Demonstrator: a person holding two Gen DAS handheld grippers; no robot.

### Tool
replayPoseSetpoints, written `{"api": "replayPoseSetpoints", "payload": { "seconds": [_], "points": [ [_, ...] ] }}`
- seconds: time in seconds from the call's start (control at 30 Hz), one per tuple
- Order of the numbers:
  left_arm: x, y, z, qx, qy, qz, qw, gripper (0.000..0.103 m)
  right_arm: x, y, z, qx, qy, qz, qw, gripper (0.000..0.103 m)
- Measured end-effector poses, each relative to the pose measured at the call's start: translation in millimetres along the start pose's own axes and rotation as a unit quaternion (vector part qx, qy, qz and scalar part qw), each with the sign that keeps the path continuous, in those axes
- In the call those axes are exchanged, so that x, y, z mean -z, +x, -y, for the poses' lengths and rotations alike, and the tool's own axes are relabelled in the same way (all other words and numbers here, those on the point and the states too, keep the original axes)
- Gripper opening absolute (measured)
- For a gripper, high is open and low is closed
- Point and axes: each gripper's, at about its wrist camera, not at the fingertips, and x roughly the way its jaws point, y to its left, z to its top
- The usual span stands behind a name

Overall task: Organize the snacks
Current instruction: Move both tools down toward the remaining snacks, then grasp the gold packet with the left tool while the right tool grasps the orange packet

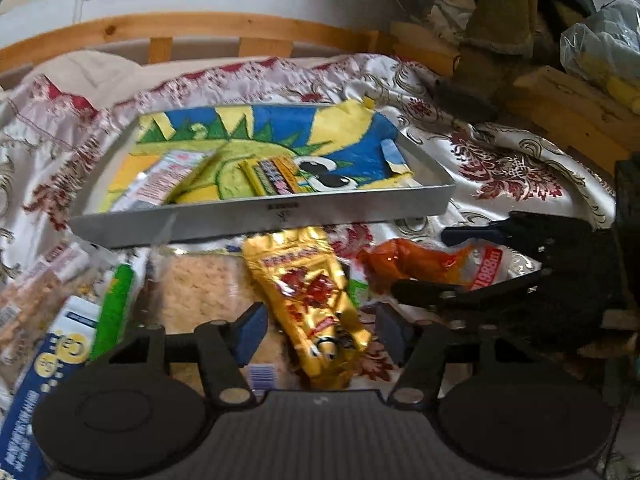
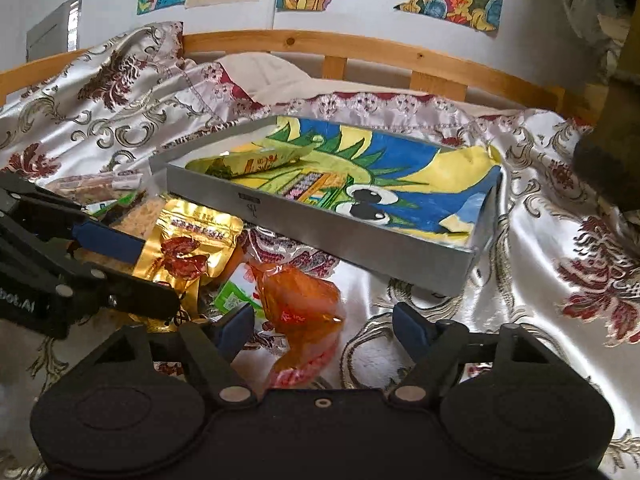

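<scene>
Snacks lie heaped on a shiny patterned bedspread (image 2: 540,216), in front of a shallow grey tray (image 1: 264,220) that fills the middle of both views. The tray is lined with a painted sheet (image 2: 408,176) in blue, yellow and green, and it already holds a pale pink-printed packet (image 1: 168,176) at its left end, seen from the left wrist, with a striped yellow packet (image 1: 272,176) beside it. From the right wrist a green packet (image 2: 256,160) shows near the tray's far left wall.

Outside the tray, low in the left wrist view, a gold pouch (image 1: 316,300) lies between the jaws of the left gripper (image 1: 320,332); they stand apart on either side of it, and I cannot tell whether the pads touch it. An orange wrapper (image 2: 300,308) sits between the spread jaws of the right gripper (image 2: 324,328), nearer the left pad, not pinched. A clear bag of crackers (image 1: 200,288) lies under the pouch, and a blue box (image 1: 44,392) is at the lower left.
</scene>
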Motion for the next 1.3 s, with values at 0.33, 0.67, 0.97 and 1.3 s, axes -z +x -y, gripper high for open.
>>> {"api": "replayPoseSetpoints", "payload": {
  "seconds": [0.33,0.67,0.97,1.3],
  "points": [
    [-4.2,10.6,9.3,-0.033,-0.006,-0.016,0.9993,0.054,3.0,9.0,-2.0,-0.004,0.014,-0.016,1.000,0.041],
    [-9.6,17.0,23.0,-0.088,0.007,-0.040,0.9953,0.039,1.7,8.0,-2.3,0.005,0.017,0.005,1.000,0.068],
    [-9.0,11.1,31.7,-0.116,0.015,-0.045,0.9921,0.033,-1.2,2.9,-11.3,0.004,-0.009,0.008,1.000,0.047],
    [-0.2,-13.9,43.3,-0.160,0.029,0.023,0.9865,0.015,-11.5,-23.0,-11.6,0.033,-0.029,0.049,0.998,0.047]
  ]
}}
